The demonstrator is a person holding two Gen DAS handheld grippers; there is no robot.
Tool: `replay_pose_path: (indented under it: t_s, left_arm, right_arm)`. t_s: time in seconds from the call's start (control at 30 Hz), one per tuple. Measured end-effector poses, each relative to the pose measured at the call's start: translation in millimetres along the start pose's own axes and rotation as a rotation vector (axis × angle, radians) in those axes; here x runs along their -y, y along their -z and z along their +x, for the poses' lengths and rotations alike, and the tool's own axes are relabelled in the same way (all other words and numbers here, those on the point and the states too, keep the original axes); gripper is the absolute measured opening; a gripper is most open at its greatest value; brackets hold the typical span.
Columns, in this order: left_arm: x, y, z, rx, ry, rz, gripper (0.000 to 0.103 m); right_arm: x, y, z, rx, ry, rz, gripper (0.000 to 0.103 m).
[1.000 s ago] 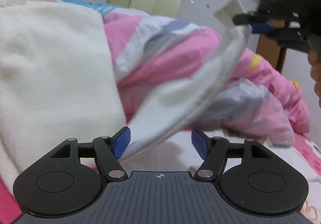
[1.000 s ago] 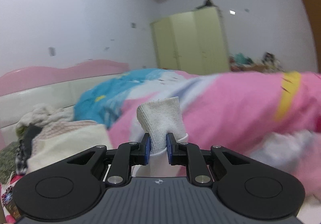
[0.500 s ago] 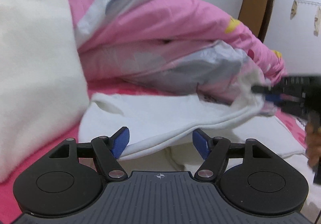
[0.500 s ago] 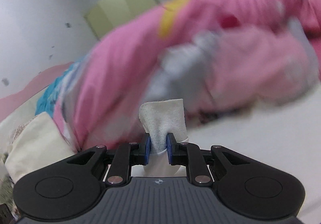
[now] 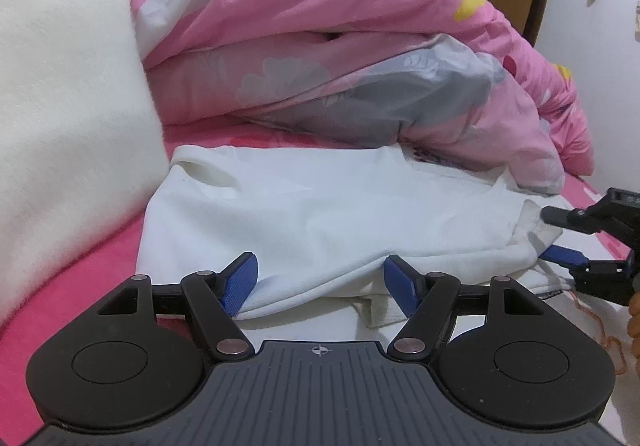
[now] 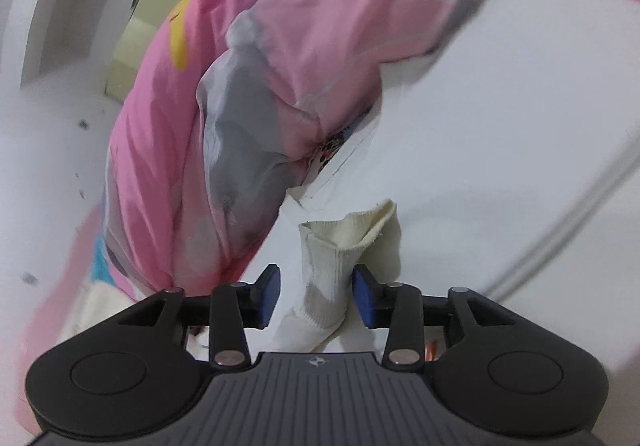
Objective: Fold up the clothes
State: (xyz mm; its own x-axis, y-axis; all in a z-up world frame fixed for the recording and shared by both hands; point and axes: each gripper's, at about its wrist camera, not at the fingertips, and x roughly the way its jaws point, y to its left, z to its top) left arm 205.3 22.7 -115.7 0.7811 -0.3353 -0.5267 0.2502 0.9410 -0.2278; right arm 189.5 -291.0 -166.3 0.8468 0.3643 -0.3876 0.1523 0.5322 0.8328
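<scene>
Now the right gripper (image 6: 316,292), which a second ago pinched the ribbed cuff (image 6: 340,246) high in the air, is opening, the cuff loose between its pads. Ahead of the open left gripper (image 5: 320,286) the white garment (image 5: 320,214) lies folded across the bed; withdrawing straight back should spare the fold.

White garment (image 5: 320,214) lies flat, folded over, on the pink bed.

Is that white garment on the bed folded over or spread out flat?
Folded over. In the left wrist view the white garment lies doubled, its top layer's edge resting over a lower layer near the left gripper.
</scene>
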Motion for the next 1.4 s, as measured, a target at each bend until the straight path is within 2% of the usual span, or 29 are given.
replay_pose_path:
  t_s: [0.1,0.27,0.43,0.57,0.6,0.67,0.73,0.8,1.07,1.17,1.23,1.4]
  left_arm:
    - [-0.4,0.0,0.8,-0.004,0.000,0.001,0.070]
    - [0.6,-0.2,0.2,-0.010,0.008,0.009,0.071]
    - [4.0,0.1,1.3,-0.024,0.014,0.032,0.071]
    - [3.9,0.0,-0.2,-0.023,0.018,0.034,0.071]
    - [3.5,0.1,-0.7,-0.022,0.019,0.033,0.071]
    - [2.8,-0.1,-1.2,-0.021,0.021,0.032,0.071]
    - [2.2,-0.4,-1.5,-0.022,0.022,0.030,0.071]
    - [1.7,-0.8,-2.8,-0.020,0.025,0.026,0.071]
    - [0.1,-1.5,-4.9,-0.019,0.027,0.019,0.071]
    - [0.4,-1.7,-5.6,-0.017,0.028,0.019,0.071]
    - [0.6,-1.9,-7.2,-0.009,0.034,0.018,0.071]
    - [2.4,-2.6,-13.0,0.022,0.063,0.024,0.071]
  right_arm:
    - [0.4,-1.1,1.9,-0.021,-0.004,0.016,0.047]
    - [-13.1,-1.4,11.7,-0.050,0.029,-0.018,0.059]
    - [-35.0,3.7,24.8,-0.094,0.110,-0.090,0.077]
    - [-50.9,9.4,35.3,-0.107,0.194,-0.160,0.078]
    - [-52.8,10.8,37.2,-0.105,0.211,-0.171,0.078]
    - [-57.6,14.8,38.6,-0.097,0.260,-0.214,0.068]
    - [-61.9,19.7,37.7,-0.090,0.313,-0.270,0.047]
    - [-63.7,23.8,35.4,-0.086,0.345,-0.313,0.039]
    - [-75.3,30.8,26.9,-0.067,0.358,-0.391,0.035]
    - [-80.7,30.4,27.7,-0.055,0.346,-0.434,0.030]
    - [-85.9,28.8,27.1,-0.040,0.331,-0.462,0.025]
    - [-107.0,12.1,23.2,0.033,0.303,-0.538,0.022]
